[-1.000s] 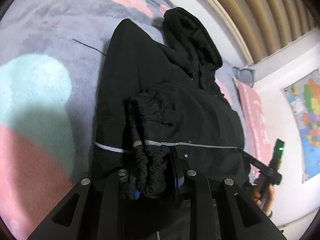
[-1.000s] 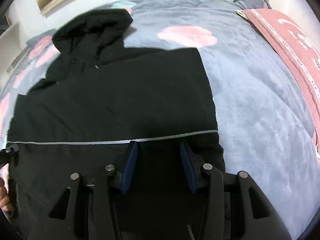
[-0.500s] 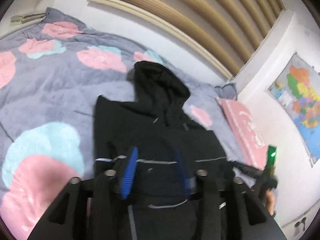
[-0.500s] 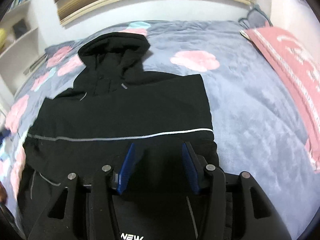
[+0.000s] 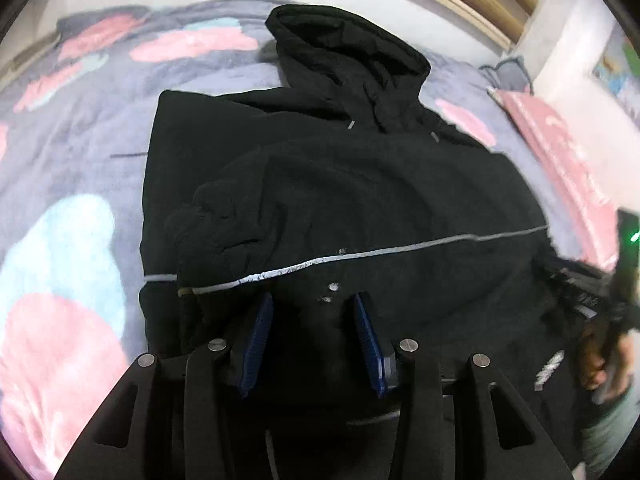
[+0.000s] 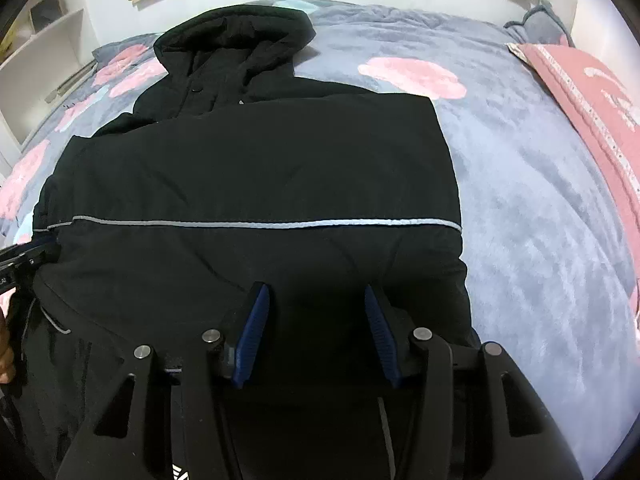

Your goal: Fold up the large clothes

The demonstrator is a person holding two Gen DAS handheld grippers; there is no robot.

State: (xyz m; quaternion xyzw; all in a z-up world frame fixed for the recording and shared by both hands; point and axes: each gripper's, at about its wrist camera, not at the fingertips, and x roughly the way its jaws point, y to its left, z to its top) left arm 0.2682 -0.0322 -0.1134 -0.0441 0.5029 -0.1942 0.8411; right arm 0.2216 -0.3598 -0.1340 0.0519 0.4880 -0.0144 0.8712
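A black hooded jacket [image 5: 360, 184] with a thin reflective stripe [image 6: 256, 224] lies flat on the bed, hood [image 6: 236, 40] at the far end. One sleeve is folded across its body, and the bunched cuff [image 5: 200, 232] rests near the jacket's left edge. My left gripper [image 5: 312, 336] hovers open over the jacket's near part, with nothing pinched between its blue pads. My right gripper [image 6: 316, 328] is likewise open above the hem on the other side, holding nothing. In the left wrist view the right gripper [image 5: 616, 280] is a blur at the right edge.
The bed cover [image 6: 520, 200] is grey plush with pink and teal cloud patches. A pink pillow [image 6: 592, 96] and a grey cushion [image 6: 536, 24] lie at the far right. White shelves [image 6: 40, 40] stand on the left and a map [image 5: 616, 60] hangs on the wall.
My left gripper let go of the sleeve cuff, opened, and drew back and up; the sleeve now lies across the jacket. The right gripper pulled back slightly, still open.
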